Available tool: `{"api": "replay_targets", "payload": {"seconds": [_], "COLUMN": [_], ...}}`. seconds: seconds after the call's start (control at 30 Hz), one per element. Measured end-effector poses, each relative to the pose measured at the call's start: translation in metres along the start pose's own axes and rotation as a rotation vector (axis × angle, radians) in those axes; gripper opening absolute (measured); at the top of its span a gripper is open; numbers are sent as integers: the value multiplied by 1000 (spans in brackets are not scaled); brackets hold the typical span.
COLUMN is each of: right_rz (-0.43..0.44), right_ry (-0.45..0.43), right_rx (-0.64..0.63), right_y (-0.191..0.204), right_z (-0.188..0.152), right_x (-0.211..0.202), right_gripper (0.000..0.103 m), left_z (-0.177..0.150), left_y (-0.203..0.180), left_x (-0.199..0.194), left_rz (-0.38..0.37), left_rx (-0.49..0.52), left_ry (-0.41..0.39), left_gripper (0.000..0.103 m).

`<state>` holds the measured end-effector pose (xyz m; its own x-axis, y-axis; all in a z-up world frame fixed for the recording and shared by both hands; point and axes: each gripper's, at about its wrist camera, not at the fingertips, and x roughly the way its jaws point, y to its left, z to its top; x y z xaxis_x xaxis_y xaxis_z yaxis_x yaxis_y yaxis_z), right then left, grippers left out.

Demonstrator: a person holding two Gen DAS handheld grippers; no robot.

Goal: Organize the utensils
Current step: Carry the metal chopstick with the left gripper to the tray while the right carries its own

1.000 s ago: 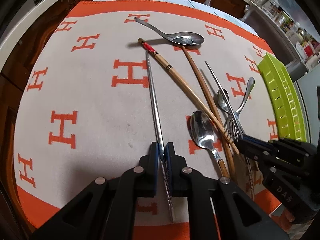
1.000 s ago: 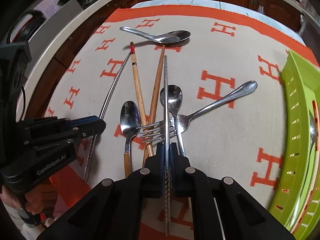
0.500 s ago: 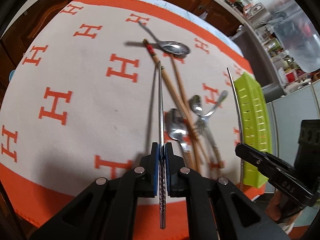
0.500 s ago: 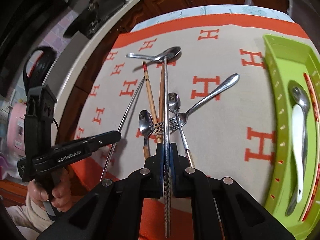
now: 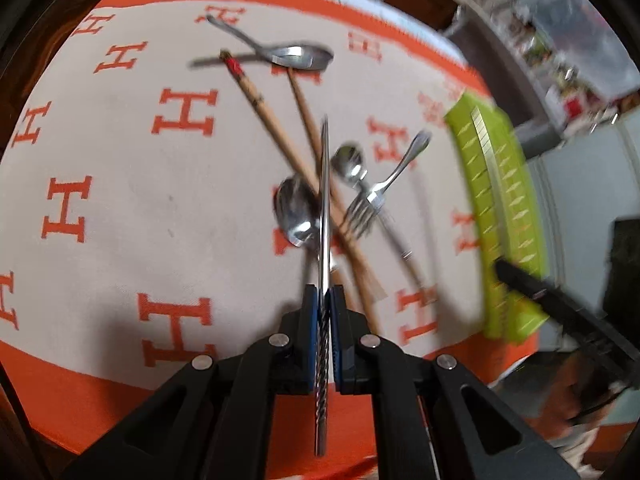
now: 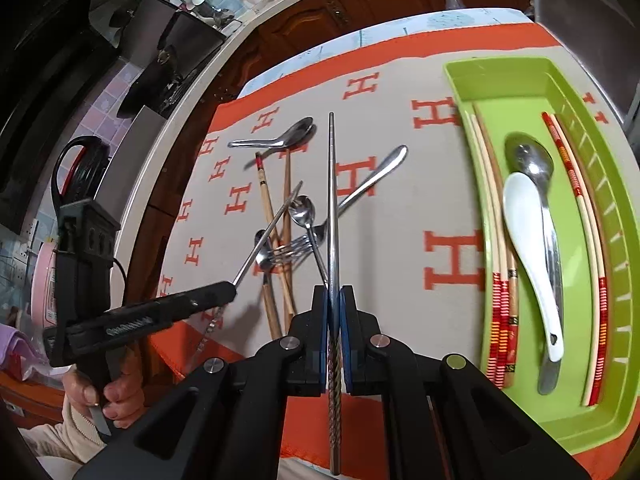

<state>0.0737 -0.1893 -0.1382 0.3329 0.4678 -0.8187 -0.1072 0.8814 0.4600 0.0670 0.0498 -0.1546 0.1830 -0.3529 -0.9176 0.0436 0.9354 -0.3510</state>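
My left gripper [image 5: 324, 292] is shut on a twisted-handle metal chopstick [image 5: 325, 184], held above the pile on the cloth. My right gripper [image 6: 333, 292] is shut on a matching metal chopstick [image 6: 331, 184], also lifted off the cloth. On the cloth lie two wooden chopsticks [image 6: 264, 200], a fork [image 6: 360, 188], a ladle-shaped spoon [image 6: 280, 140] and two smaller spoons [image 6: 304, 208]. To the right stands the green tray [image 6: 616, 216], which holds a white spoon [image 6: 528, 248], a metal spoon [image 6: 532, 160] and patterned chopsticks [image 6: 500, 320]. The right wrist view shows the left gripper [image 6: 230, 290] at lower left.
An orange and beige cloth [image 6: 400, 216] with H marks covers the table. A person's hand [image 6: 116, 392] grips the left handle near the table's front edge. Dark wooden cabinets [image 6: 360, 4] and a counter with kitchen items lie beyond the table.
Both grippers have lifted their metal chopsticks off the cloth. The right one has swung toward the green tray, which now shows in full. The left view has swung to the right.
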Motion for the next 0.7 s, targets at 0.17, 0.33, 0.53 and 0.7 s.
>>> {"api": "replay_targets", "payload": {"seconds": [0.17,0.33,0.53,0.7], "right_rz": [0,1,5,8], "right_ry": [1,5,9,6], "right_rx": [-2,-7,-12,1], "right_y": [-4,-1,2,-2], "right_z": [-4,-5,-3,-4], "right_x": [-2,3,7,9], "right_gripper": [5,5,5,5], "left_z": [-4,2,22,38], "left_y": [-6,-22,-47,-45], "left_x": [14,21,45,50], "left_rz": [124,225,379,318], "left_rx": [113,207,305,263], "left_ry": [56,93,204,246], "left_gripper": [4,7,91,72]}}
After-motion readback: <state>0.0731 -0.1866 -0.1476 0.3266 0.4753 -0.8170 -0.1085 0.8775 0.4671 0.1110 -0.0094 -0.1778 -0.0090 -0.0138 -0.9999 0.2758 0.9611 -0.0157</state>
